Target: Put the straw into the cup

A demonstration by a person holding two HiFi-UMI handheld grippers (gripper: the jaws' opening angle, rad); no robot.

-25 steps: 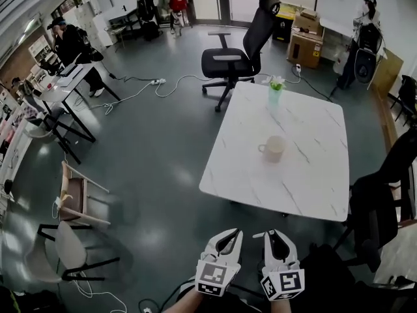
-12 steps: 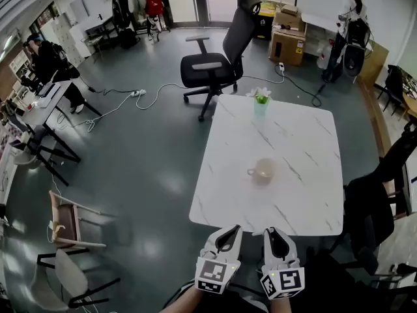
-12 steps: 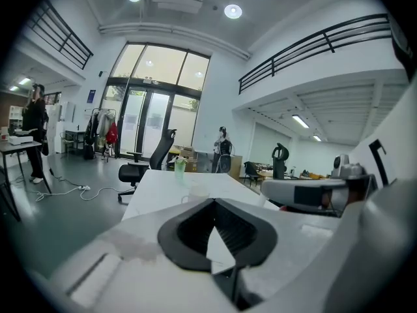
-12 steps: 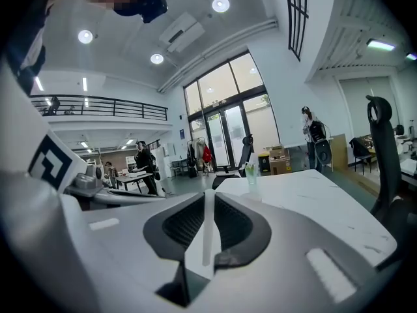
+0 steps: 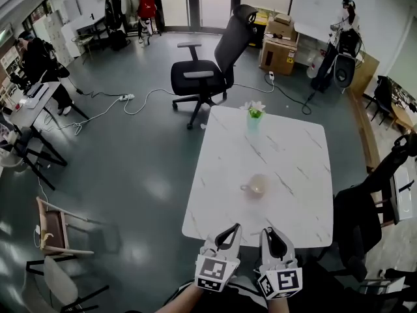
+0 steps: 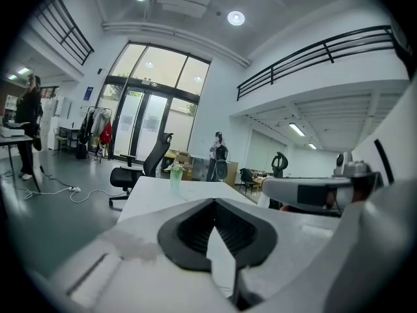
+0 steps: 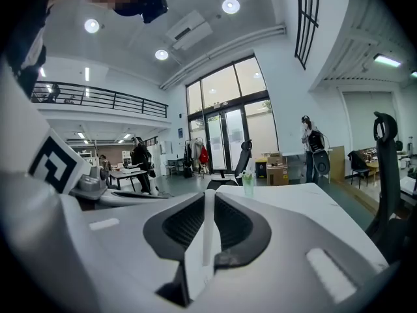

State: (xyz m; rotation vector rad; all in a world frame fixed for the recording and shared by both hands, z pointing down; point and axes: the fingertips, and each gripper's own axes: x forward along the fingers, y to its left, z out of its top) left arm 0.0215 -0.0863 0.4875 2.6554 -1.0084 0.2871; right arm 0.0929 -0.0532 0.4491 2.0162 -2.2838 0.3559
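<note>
A beige cup [image 5: 256, 186] with its handle to the left stands in the near half of the white marble table [image 5: 293, 155]. Both grippers hover side by side at the table's near edge, pointing toward the cup. My left gripper [image 5: 229, 232] is shut with nothing in it; in the left gripper view its tips [image 6: 214, 202] meet. My right gripper [image 5: 270, 233] is shut on a thin white straw [image 7: 208, 227], which stands upright between the black pads in the right gripper view. The straw does not show in the head view.
A small green vase with a flower [image 5: 253, 116] stands at the table's far edge. A black office chair [image 5: 205, 70] sits beyond the table, another dark chair [image 5: 365, 207] at its right side. Cardboard boxes [image 5: 279, 44] and a standing person [image 5: 342, 25] are further back.
The table and cup have come nearer and more central in the head view. Both grippers, first over bare floor, now reach the table's near edge, jaws unchanged.
</note>
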